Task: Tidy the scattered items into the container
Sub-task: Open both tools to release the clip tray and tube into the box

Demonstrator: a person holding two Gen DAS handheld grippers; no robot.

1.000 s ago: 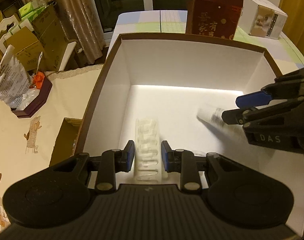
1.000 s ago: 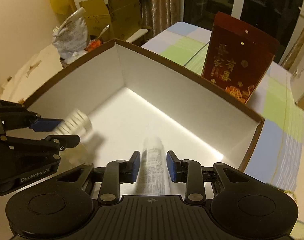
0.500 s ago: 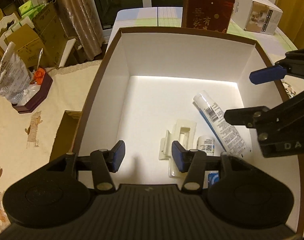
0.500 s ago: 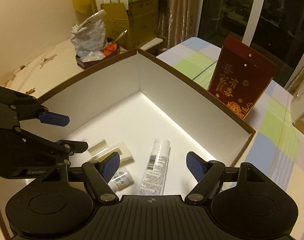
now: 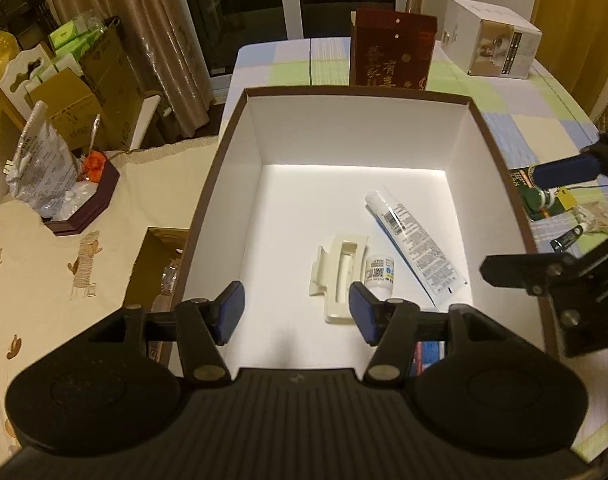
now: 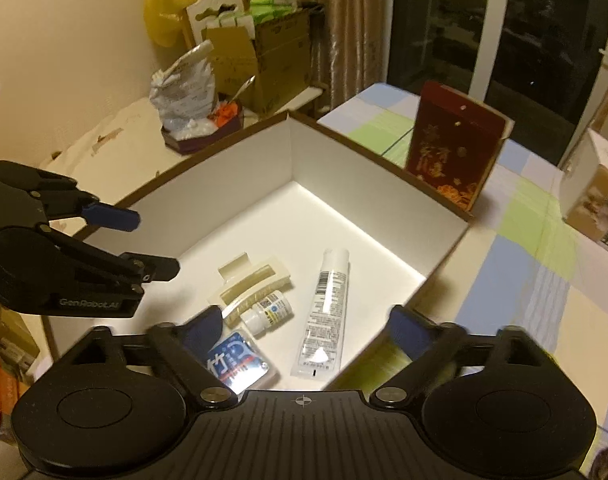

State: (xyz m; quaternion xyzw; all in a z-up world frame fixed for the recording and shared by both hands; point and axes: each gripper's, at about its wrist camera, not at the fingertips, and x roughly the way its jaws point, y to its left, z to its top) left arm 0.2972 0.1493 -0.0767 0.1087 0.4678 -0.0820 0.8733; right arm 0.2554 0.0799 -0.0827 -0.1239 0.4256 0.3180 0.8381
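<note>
Both grippers are empty now. A second ago the left gripper [image 5: 295,316] pinched the cream hair clip [image 5: 338,276] and the right gripper [image 6: 304,330] the white tube [image 6: 324,312]; now both lie on the floor of the white box [image 5: 231,184] (beside a small bottle [image 6: 268,312] and blue packet [image 6: 237,364]) — fingers spread wide, pulled back higher.

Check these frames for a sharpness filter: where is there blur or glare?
Left wrist view: sharp, warm dim light, box floor brightly lit. Right wrist view: right gripper jaws motion-smeared, glare on the blue packet; the tube stays readable.
</note>
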